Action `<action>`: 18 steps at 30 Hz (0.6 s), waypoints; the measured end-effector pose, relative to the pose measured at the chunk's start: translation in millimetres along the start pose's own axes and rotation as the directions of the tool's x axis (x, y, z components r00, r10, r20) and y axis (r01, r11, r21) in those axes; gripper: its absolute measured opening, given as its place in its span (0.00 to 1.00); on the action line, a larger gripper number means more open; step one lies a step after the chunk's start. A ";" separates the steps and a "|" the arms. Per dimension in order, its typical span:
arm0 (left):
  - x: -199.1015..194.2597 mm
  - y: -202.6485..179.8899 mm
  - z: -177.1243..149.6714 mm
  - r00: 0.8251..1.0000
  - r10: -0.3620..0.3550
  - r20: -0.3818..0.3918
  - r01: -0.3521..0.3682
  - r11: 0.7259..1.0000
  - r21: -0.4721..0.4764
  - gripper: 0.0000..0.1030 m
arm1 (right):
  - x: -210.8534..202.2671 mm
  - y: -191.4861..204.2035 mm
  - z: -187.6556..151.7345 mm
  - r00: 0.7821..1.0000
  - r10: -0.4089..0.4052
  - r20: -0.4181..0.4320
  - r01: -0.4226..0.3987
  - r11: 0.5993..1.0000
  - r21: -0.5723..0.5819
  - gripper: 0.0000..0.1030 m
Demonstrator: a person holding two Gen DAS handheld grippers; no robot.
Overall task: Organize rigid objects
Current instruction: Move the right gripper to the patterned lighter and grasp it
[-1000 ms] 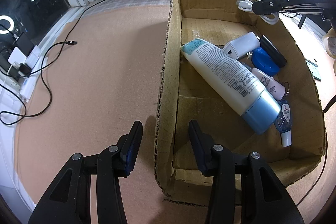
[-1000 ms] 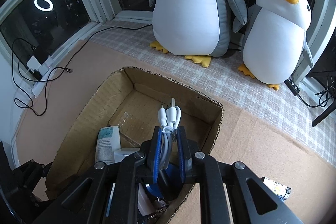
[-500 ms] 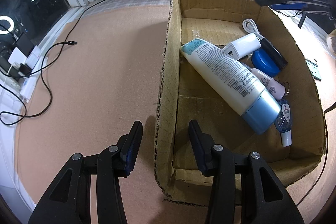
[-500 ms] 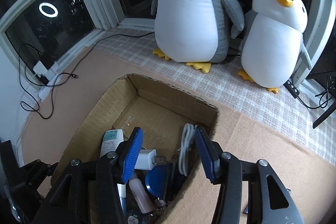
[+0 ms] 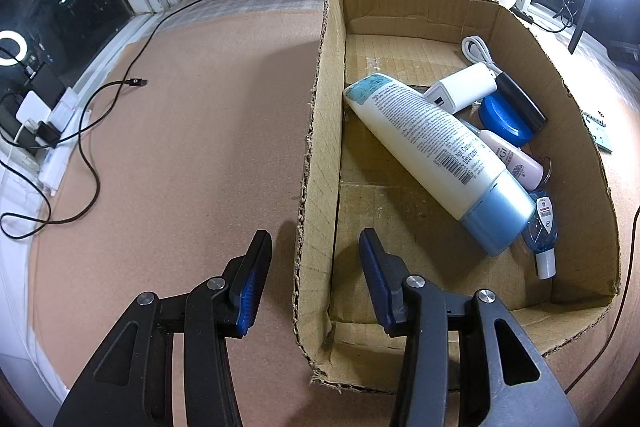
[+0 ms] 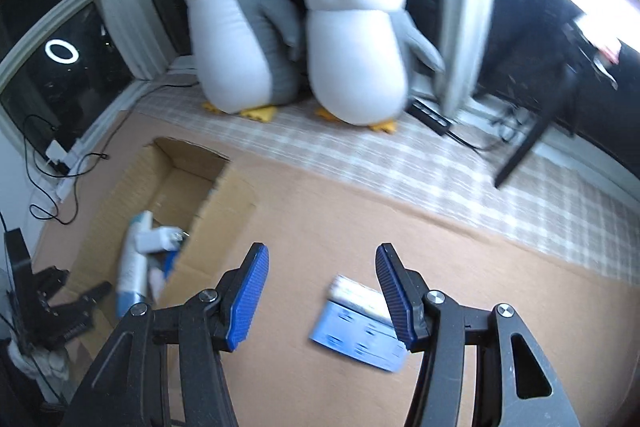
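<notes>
**Status of work: partly complete.**

An open-topped brown cardboard box (image 5: 520, 39) stands on the tan table (image 5: 180, 155) and fills the right half of the left wrist view. Already inside, gathered along its right side:
- a long white plastic tube with a pale blue cap (image 5: 432, 143), lying diagonally
- a white plug-in charger block (image 5: 460, 91)
- a coiled white cable (image 5: 476, 51) in the upper right corner
- a round blue lid (image 5: 504, 117)
- a slim black cylinder (image 5: 520, 99)
- a small pink bottle (image 5: 512, 159)
- a clear blue sanitiser bottle (image 5: 542, 227)

The left portion of the box floor is bare.

**Outstanding.** In the right wrist view a blue-and-white flat packet (image 6: 360, 331) lies on the table at lower centre, outside the box. It is blurred and its kind cannot be read. A green flat item (image 5: 598, 131) lies beyond the box wall at the right edge of the left wrist view. I judge that at least these two are left to stow.

**Tongs.**
- The left tongs (image 5: 315, 247) stand apart at the bottom of the frame, one finger on each side of the box's left wall. No pad visibly presses on the wall and nothing is held.
- The right tongs (image 6: 322, 255) have just been opening. They now stand about half spread with nothing between them, and hang above the table with the packet just below their right finger.
</notes>
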State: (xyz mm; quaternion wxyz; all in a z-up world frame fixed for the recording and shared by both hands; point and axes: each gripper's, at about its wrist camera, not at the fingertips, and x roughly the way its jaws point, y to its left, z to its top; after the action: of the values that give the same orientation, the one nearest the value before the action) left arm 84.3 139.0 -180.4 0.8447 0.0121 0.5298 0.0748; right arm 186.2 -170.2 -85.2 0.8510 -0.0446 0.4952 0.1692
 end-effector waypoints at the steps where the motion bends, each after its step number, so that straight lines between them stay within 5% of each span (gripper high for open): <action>1: -0.2 0.1 0.2 1.000 0.000 -0.001 0.000 1.000 0.000 0.44 | 0.6 -6.5 -4.2 1.000 -0.006 -0.010 0.006 1.000 -0.002 0.50; 18: -0.4 -0.7 0.5 1.000 0.006 -0.002 -0.006 1.000 0.003 0.44 | 49.2 -2.4 -26.0 0.985 -0.107 -0.134 0.075 0.972 -0.221 0.48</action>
State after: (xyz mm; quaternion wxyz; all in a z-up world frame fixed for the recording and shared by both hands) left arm 84.7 138.3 -179.9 0.8440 0.0148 0.5306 0.0768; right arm 187.7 -166.8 -140.8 0.8098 -0.1715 0.5318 0.1790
